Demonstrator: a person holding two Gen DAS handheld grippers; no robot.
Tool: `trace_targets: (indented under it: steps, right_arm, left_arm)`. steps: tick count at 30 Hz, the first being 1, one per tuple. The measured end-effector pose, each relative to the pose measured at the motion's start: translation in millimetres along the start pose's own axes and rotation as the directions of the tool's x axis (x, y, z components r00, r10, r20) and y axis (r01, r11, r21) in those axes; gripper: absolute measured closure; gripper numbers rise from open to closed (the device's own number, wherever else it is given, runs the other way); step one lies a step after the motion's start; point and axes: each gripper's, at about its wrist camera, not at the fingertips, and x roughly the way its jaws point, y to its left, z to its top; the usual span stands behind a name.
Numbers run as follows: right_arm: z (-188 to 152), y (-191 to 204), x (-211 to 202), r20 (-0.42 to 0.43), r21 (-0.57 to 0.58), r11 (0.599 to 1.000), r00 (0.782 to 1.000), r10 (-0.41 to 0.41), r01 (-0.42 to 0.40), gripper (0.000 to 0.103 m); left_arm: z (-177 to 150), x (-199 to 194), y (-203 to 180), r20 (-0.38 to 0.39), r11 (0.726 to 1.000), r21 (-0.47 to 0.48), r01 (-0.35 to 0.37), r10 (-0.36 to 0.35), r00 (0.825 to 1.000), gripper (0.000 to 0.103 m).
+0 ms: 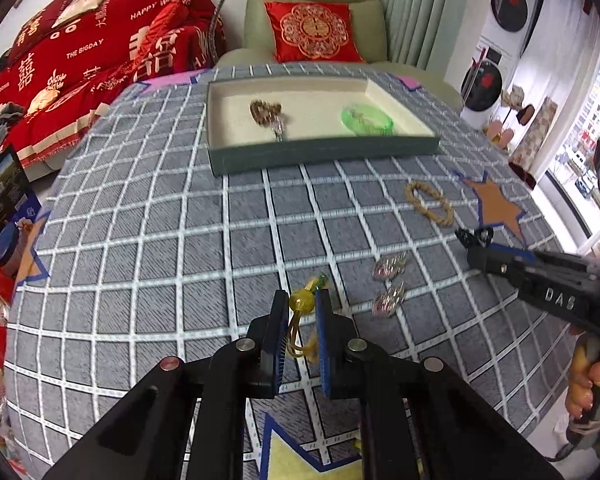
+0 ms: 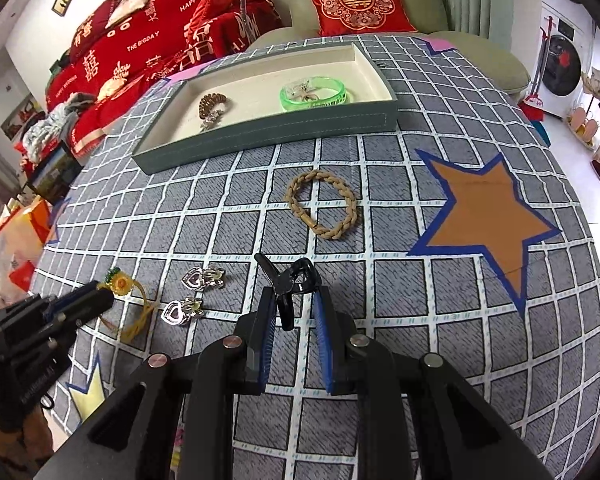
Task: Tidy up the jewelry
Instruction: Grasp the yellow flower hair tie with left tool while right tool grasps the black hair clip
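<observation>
Both grippers are loaded. The left gripper [image 1: 302,300] is clamped on a translucent yellow bead charm w/ green top and trailing yellow cord tassel [image 1: 300,301]; the bead sits at the very tips of the pads, tassel hanging loose between the fingers. The right gripper [image 2: 294,300] is closed on a small black heart-shaped clasp piece [image 2: 296,280], also held near the tips. Destination: the grey-green rectangular tray w/ cream lining [image 2: 260,136] at the far side of the grey checked tablecloth [image 2: 400,320]. Risks: the round bead can likely roll out of the tip grip if the pads tilt or relax; the dangling tassel may snag the tray wall. Two silver heart earrings [image 2: 192,292] and a braided tan rope bracelet [image 2: 322,204] lie on the cloth near both paths; a low pass could drag them. The grippers sit near each other, so collision is possible if both head for the tray together.
</observation>
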Motion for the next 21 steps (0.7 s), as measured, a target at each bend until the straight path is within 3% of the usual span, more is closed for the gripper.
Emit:
trace_targets:
  steps: [12, 21]
  right_arm:
    - [18.5, -6.0, -32.5, 0.055, -0.011, 1.0, 0.998, 0.015, -0.014, 0.082]
    - [64.5, -10.2, -74.7, 0.144, -0.036, 0.999, 0.989, 0.031, -0.026, 0.082]
  left_arm:
    - [31.6, -29.3, 5.3, 0.069, 0.999, -0.019, 0.032, -0.031, 0.997, 0.078]
    - [81.7, -60.0, 0.3, 0.153, 0.999, 0.016, 0.043, -0.045, 0.987, 0.078]
